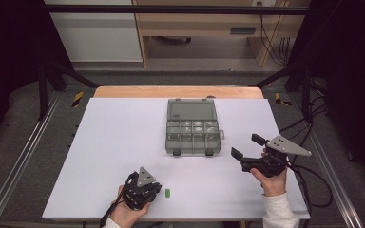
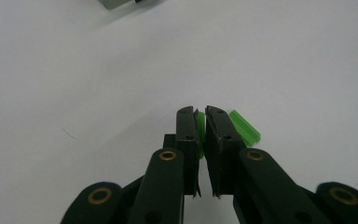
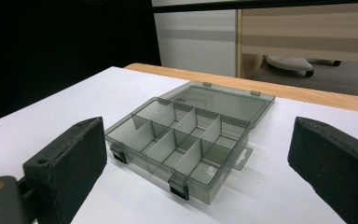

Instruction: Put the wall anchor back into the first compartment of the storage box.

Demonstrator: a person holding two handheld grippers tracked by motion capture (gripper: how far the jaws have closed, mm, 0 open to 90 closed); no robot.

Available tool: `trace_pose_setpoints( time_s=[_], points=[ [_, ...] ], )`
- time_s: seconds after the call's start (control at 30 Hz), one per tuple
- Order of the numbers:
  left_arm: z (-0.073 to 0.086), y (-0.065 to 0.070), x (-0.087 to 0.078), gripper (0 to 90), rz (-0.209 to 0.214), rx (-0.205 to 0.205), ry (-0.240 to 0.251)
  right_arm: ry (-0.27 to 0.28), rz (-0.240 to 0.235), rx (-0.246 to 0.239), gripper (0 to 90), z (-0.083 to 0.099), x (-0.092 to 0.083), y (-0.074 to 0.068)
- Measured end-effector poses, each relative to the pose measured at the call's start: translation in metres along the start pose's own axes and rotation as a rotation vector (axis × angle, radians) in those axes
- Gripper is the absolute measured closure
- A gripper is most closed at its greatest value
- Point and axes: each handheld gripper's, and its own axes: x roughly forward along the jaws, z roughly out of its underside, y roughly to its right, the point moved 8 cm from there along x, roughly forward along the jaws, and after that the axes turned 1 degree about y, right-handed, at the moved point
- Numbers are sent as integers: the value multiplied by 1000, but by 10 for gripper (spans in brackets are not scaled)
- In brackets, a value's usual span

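My left gripper (image 2: 201,114) is shut on a small green plastic piece (image 2: 200,128), which is pinched between its pads low over the white table. A ribbed green piece (image 2: 244,127) shows just past the jaw on the right; that jaw hides whether the two join. From above, a green piece (image 1: 168,193) lies on the table beside the left gripper (image 1: 156,190), near the front edge. My right gripper (image 1: 246,146) hovers open at the right with nothing between its pads, and faces the grey compartment box (image 3: 142,169).
The translucent grey box (image 1: 193,151) sits at the table's middle with its lid (image 1: 191,110) folded back flat; small whitish parts lie in its far compartments. White table surface (image 1: 114,142) stretches to the left. Cables trail off the right edge.
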Motion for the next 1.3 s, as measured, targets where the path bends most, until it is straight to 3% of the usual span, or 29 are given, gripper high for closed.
trace_pose_setpoints(
  time_s=[0.37,0.77,0.87,1.3],
  points=[
    [-20,-12,-10,835,-3,-5,48,-4,8,-3,44,1,1,1],
    [-63,-23,-18,836,10,8,129,-13,12,-3,38,2,2,2],
    [-77,-26,-17,837,24,18,155,-15,13,-5,34,2,2,2],
    [-120,-47,0,837,35,20,188,-19,14,-1,31,2,2,3]
  ],
)
